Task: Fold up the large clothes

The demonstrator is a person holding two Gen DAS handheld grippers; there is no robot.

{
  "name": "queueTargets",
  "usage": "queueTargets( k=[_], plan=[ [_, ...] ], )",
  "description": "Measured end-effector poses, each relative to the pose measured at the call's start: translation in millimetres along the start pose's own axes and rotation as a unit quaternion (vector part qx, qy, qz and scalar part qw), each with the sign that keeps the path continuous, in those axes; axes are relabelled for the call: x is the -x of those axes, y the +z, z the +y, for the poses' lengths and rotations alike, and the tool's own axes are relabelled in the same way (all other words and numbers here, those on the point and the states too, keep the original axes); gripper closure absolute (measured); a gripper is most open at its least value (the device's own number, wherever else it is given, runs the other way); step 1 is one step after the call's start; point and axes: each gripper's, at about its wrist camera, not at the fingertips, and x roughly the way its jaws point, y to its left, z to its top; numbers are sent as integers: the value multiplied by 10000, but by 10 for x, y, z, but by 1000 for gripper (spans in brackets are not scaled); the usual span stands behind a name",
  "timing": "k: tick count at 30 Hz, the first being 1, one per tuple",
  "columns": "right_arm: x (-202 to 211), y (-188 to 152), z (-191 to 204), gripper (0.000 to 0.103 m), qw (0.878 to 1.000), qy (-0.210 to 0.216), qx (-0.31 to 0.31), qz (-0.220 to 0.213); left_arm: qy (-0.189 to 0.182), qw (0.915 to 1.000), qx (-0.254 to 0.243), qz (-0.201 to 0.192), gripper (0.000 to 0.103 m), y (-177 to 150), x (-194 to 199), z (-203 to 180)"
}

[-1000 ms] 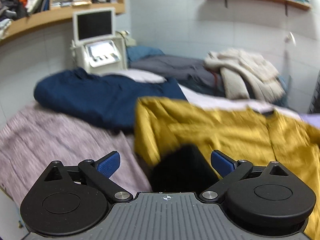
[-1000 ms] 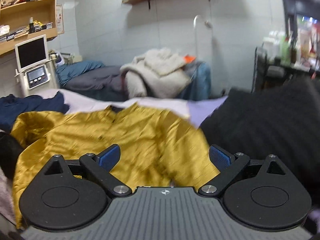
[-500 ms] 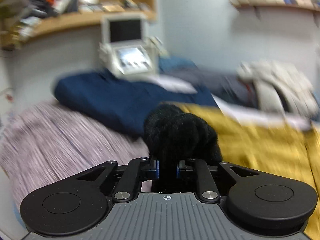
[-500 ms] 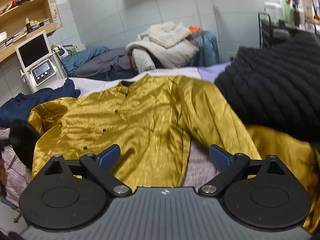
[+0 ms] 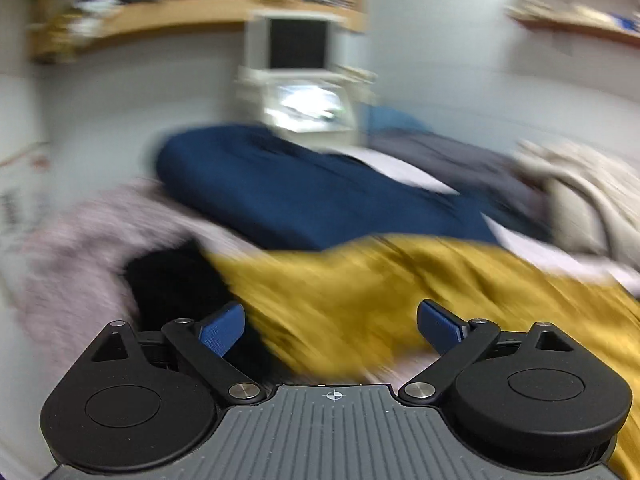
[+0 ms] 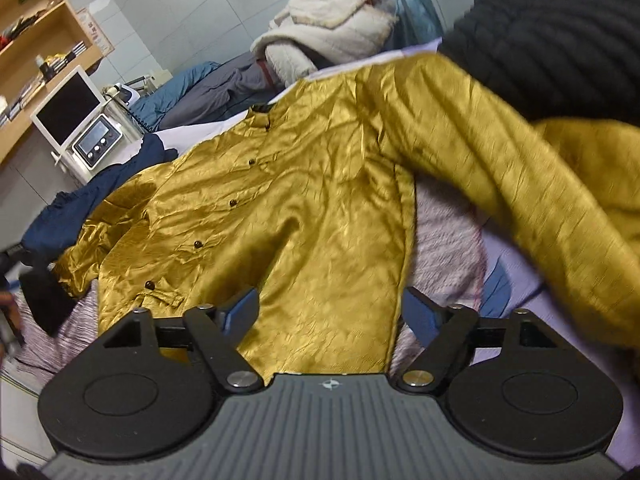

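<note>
Shelves, a white monitor cart (image 6: 76, 120) and heaped clothes ringed the bed, which was covered by a pinkish knit spread (image 6: 444, 248). Your left gripper (image 5: 330, 326) stood with jaws spread wide and empty; half a second earlier it was pinched on a black fuzzy garment (image 5: 172, 280), which now lay dropped at the left of the yellow shirt (image 6: 304, 208). So you had cleared that piece off the shirt. Your right gripper (image 6: 330, 308) had jaws apart too, gripping nothing, hovering over the shirt's lower hem. Shirt lay face up, buttoned, mostly flat on the spread, one sleeve draped right under a black ribbed garment (image 6: 560, 40). Folding probably not yet started; the sleeve likely needs freeing first. Left view was badly blurred.
</note>
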Motion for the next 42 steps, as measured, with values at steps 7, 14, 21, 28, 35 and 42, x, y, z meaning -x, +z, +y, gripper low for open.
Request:
queueTargets(
  k=[7, 14, 21, 28, 35, 42],
  plan=[
    [34, -59, 17, 31, 9998, 22, 149, 153, -1498, 9814, -1091, 510, 0, -464, -270, -692],
    [158, -189, -124, 31, 9997, -138, -181, 116, -2378, 9626, -952, 886, 0, -835, -513, -890],
    [62, -248, -110, 31, 9995, -48, -70, 289, -2279, 9574, -1563, 836, 20, -879, -459, -1349],
    [30, -322, -41, 35, 9984, 142, 117, 528, -2508, 9646, -691, 424, 56, -320, -86, -1318],
    [-80, -398, -32, 35, 9956, 252, 216, 875, -2392, 9686, -505, -446, 45, 326, 624, -1004],
    [-81, -409, -87, 35, 9952, 358, 180, 890, -748, 9763, -1877, 769, 0, -379, 191, -815]
  ],
)
